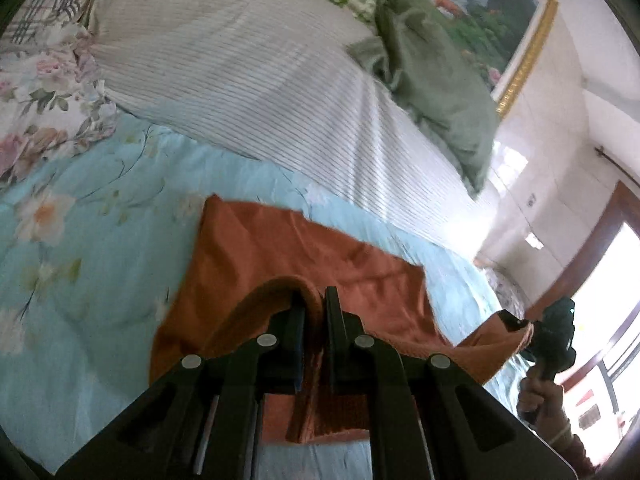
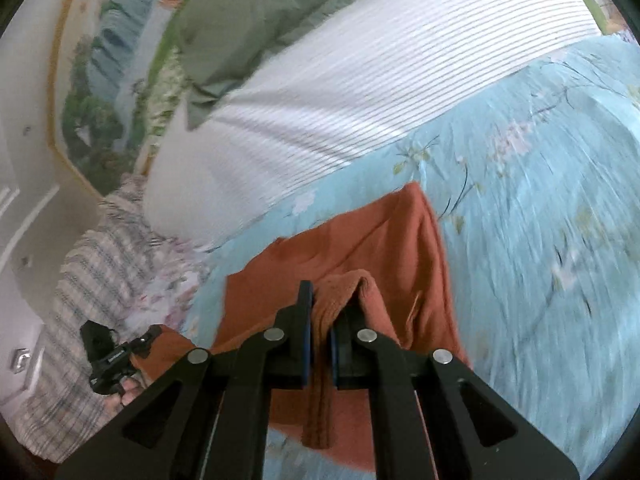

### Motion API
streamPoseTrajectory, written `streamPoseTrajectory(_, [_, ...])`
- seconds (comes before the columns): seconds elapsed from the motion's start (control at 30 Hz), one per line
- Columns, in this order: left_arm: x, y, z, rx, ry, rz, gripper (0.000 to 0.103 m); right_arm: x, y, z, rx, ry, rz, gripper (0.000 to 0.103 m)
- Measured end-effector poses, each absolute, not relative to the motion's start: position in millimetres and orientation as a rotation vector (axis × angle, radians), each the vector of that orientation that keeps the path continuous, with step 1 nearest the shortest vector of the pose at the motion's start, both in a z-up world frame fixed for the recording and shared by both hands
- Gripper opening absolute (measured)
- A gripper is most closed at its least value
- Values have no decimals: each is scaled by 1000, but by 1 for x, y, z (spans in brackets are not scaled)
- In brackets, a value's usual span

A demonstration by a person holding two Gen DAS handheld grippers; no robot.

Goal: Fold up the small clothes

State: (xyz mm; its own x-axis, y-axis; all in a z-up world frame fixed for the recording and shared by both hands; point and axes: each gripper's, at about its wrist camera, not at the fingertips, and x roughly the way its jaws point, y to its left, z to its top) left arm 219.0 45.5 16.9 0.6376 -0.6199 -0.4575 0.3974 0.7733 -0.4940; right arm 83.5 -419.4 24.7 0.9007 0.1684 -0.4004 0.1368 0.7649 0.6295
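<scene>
Left wrist view: left gripper (image 1: 314, 312) pinched tight on a bunched edge of the orange garment (image 1: 280, 252), rest of it draped over the light blue floral bedspread (image 1: 80, 240); right gripper (image 1: 520, 326) at far right clamps another corner, a hand (image 1: 544, 396) on its handle. Right wrist view: right gripper (image 2: 322, 312) closed on a fold of the orange garment (image 2: 380, 240), which hangs over the bedspread (image 2: 540, 200) below a striped pillow (image 2: 360, 80), left gripper (image 2: 140, 344) at lower left gripping its corner

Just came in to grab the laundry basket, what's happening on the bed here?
A person is folding an orange garment on the blue floral bedspread, using a handheld gripper in each hand. The left gripper and the right gripper are each shut on a bunched edge of the cloth, lifting it while the far part lies on the bed.
</scene>
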Motion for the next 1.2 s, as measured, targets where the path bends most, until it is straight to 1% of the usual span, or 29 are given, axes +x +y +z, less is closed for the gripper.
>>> streamPoseTrajectory(0.17, [291,32,-6,-369,701,-504,7,138,-447,1,724,530,-63,8])
streamPoseTrajectory(0.33, [346,27,-41,-360,778,-422,7,169,-459,-32,693,640,-156,8])
streamPoseTrajectory(0.47, [377,19,-72,-332,854,-372,8,172,-463,-48,718,658,-175,8])
streamPoseTrajectory(0.53, [383,16,-80,-319,874,-364,10,163,-466,-46,765,633,-169,11])
streamPoseTrajectory(0.57, [383,17,-80,-318,874,-368,13,157,-465,-42,764,619,-178,13])
streamPoseTrajectory(0.6, [380,18,-77,-319,870,-371,15,150,-462,-35,748,600,-194,20])
streamPoseTrajectory(0.63, [374,19,-75,-315,865,-378,24,142,-459,-28,721,578,-209,26])
streamPoseTrajectory(0.67, [365,20,-70,-305,854,-386,34,135,-452,-19,689,555,-211,26])
streamPoseTrajectory(0.73, [339,16,-61,-270,828,-414,41,128,-436,-7,638,534,-159,26])
streamPoseTrajectory(0.83, [301,-4,-57,-198,835,-507,42,135,-392,-2,506,610,-14,26])
streamPoseTrajectory(0.93, [271,-36,-73,-109,901,-623,42,159,-342,-19,346,768,143,26])
streamPoseTrajectory(1.03, [265,-56,-89,-14,942,-602,41,182,-323,-38,194,886,97,26])
streamPoseTrajectory(1.1, [276,-60,-93,-2,953,-597,41,195,-332,-45,166,906,39,26])
streamPoseTrajectory(1.13, [284,-62,-93,-5,963,-599,42,203,-343,-45,182,892,11,24])
streamPoseTrajectory(1.2, [304,-66,-92,19,971,-571,33,214,-363,-42,226,863,-39,23])
